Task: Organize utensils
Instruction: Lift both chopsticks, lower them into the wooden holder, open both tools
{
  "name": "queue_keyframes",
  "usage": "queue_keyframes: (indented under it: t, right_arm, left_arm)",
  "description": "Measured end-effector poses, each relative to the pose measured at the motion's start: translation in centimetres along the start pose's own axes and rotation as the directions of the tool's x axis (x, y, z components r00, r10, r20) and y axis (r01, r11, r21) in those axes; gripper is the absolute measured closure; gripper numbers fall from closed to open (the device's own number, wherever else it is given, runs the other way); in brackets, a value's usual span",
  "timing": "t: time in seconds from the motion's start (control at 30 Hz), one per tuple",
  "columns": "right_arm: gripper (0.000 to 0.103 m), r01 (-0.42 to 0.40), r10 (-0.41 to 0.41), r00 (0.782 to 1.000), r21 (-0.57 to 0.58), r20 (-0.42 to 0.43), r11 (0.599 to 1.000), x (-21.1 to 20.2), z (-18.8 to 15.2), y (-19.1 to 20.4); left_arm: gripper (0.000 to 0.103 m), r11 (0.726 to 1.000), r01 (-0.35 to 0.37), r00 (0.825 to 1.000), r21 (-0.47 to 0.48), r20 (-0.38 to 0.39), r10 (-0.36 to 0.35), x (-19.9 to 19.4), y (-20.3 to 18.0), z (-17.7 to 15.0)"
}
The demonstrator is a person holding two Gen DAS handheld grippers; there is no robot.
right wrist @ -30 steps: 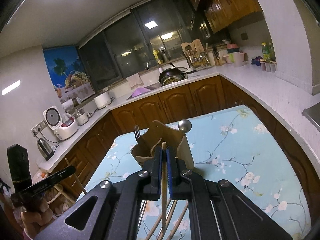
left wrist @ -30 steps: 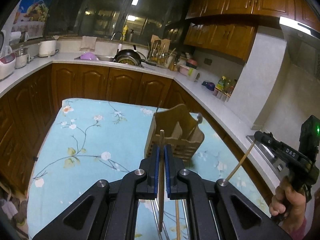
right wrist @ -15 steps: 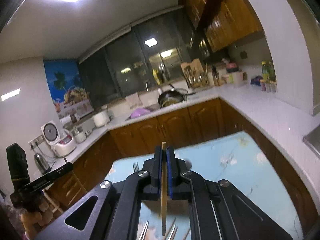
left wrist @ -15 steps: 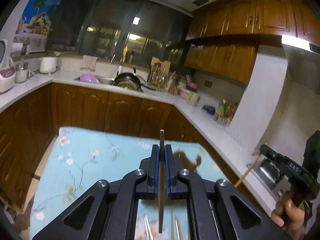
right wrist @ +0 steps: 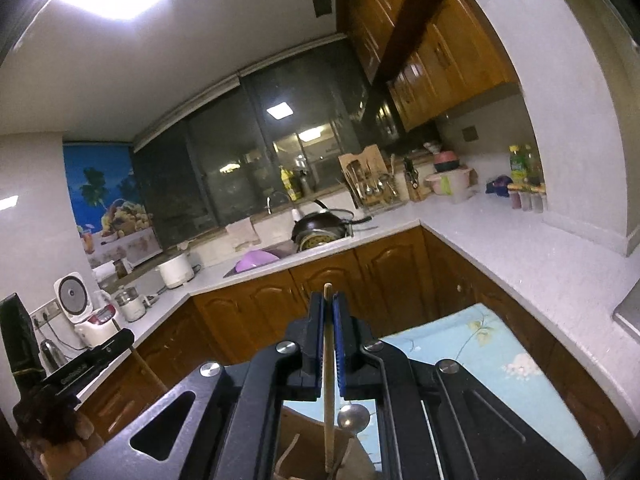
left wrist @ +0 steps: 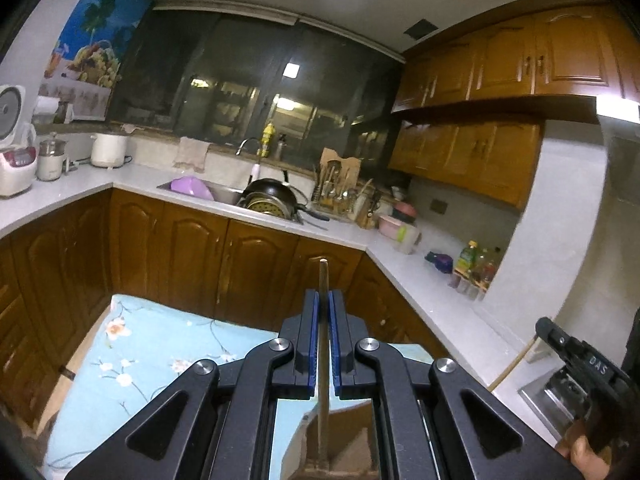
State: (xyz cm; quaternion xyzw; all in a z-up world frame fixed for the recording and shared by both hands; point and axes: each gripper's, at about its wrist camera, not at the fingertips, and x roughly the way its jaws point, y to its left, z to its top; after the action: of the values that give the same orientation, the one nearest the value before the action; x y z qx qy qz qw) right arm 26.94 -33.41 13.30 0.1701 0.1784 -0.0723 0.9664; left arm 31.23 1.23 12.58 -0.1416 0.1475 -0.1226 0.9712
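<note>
Left tongs (left wrist: 324, 340): blue pads pressed onto a dark wooden chopstick (left wrist: 322, 380), which stands upright between them. Its top end projects above the fingertips; its lower end reaches down to the wooden holder (left wrist: 340, 456) seen directly beneath the tongs. Whether the end rests inside a compartment cannot be told.

Right tongs (right wrist: 329, 340): pads pinching a pale chopstick (right wrist: 328, 392), also near upright, top end just above the fingertips. Its lower part runs down into the holder (right wrist: 304, 452) opening below. A round metal ladle end (right wrist: 353, 417) stands just right of this chopstick, rising from the same holder.

The holder stands on the tabletop (left wrist: 152, 360), which is covered by a light-blue floral cloth (right wrist: 492, 344).

Each camera shows the opposite tool at its frame edge: the right one, gripped by a hand (left wrist: 588, 450), with its chopstick angled below it; the left one at lower left of the right view.

Background: brown cabinets (left wrist: 192, 256), white counter, sink with a black pan (left wrist: 272, 196).
</note>
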Motion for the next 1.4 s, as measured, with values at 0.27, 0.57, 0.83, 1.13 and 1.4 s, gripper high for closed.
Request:
queue_keyframes:
  t: [0.27,0.57,0.83,1.13,1.4]
  right_arm:
    - [0.098,0.004,-0.004,0.998,-0.001,-0.06,1.0,2.5,-4.4,-0.7]
    - [0.098,0.003,-0.004,0.994,-0.008,-0.105,1.0,3.3,-7.0,-1.3]
    - [0.098,0.009,-0.012,0.992,-0.022,-0.126,1.0,3.5,-6.6,-1.1]
    - [0.09,0.003,-0.007,0.99,-0.025,-0.142,1.0,3.6,-6.5,-1.2]
    - [0.052,-0.017,0.02,0.993,0.025,-0.114,1.0,1.7,-6.2,-2.1]
  left_arm:
    - [0.1,1.0,-0.004,0.999,-0.002,-0.041,0.004,4.4,0.2,-4.2]
    - [0.098,1.0,0.014,0.994,0.024,-0.111,-0.011,6.4,1.7,-4.9]
    - [0.098,1.0,0.014,0.992,0.025,-0.127,-0.011,6.2,2.3,-2.7]
    - [0.084,0.999,0.019,0.988,0.032,-0.151,-0.014,6.0,1.9,-2.9]
    - [0.053,1.0,0.004,0.992,0.024,-0.124,-0.001,2.6,2.0,-3.4]
